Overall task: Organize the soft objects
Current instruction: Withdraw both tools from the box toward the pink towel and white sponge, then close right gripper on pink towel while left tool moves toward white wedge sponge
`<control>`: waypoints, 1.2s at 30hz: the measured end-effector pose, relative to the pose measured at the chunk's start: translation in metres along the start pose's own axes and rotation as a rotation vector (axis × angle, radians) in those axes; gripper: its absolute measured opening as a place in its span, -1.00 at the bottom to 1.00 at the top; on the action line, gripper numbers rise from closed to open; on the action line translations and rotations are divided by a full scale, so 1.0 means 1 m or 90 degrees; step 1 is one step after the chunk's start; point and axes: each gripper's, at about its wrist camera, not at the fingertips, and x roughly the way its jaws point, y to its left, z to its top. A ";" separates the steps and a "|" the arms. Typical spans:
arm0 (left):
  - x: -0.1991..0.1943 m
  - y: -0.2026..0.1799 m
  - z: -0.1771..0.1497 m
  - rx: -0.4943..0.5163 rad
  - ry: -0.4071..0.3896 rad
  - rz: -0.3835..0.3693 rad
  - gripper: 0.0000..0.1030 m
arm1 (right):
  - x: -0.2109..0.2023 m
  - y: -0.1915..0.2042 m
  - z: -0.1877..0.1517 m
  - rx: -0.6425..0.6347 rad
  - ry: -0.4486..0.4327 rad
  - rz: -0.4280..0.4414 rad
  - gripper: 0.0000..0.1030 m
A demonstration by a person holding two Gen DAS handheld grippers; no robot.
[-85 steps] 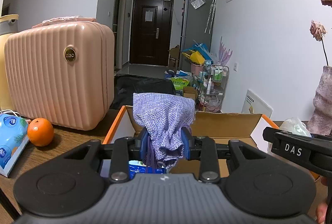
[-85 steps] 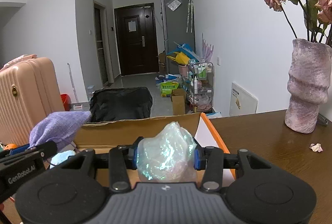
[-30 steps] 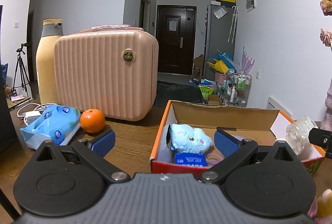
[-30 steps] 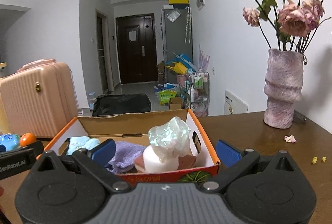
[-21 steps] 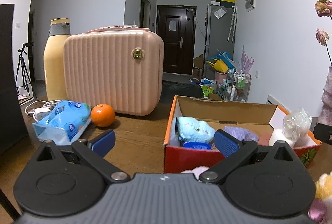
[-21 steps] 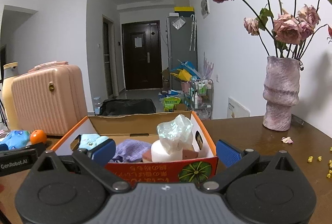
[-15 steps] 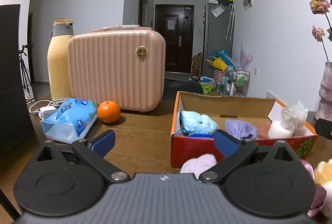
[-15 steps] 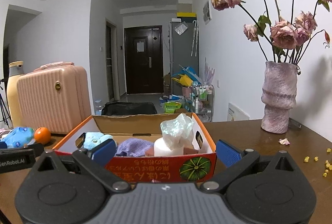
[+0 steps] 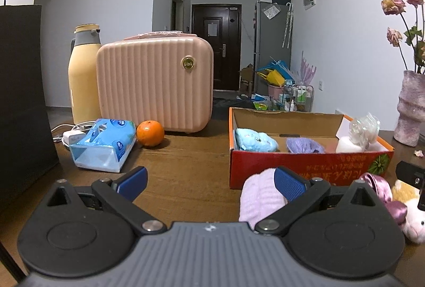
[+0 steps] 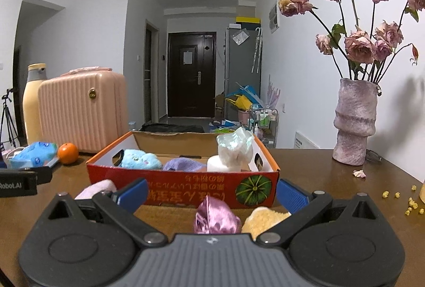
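Brown wooden table (image 9: 186,170): red box (image 10: 186,188), orange (image 9: 150,133), tissue pack (image 9: 102,144), pink case (image 9: 156,85), vase (image 10: 354,122).

The left claw (image 9: 211,180) body hides the near part of the pale pink soft roll (image 9: 259,195). The right claw (image 10: 211,192) body covers the lower halves of the purple satin pouch (image 10: 215,218) and yellow plush (image 10: 261,219). The box wall (image 10: 186,190) conceals the lower parts of the things inside it. The small bottles on the far cart (image 10: 263,118) are too small to tell apart.

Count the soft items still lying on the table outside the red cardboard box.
3, all in front of the box: a pale pink knit piece at the left, a shiny purple satin item in the middle, and a yellow plush toy beside it. Others may be hidden below the grippers.
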 end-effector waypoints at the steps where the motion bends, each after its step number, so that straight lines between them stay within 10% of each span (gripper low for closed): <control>1: -0.003 0.001 -0.002 0.002 0.001 -0.002 1.00 | -0.002 0.001 -0.002 -0.002 0.001 0.001 1.00; 36: -0.007 0.059 -0.015 0.012 0.046 -0.026 1.00 | 0.022 0.085 -0.027 -0.040 0.081 0.114 1.00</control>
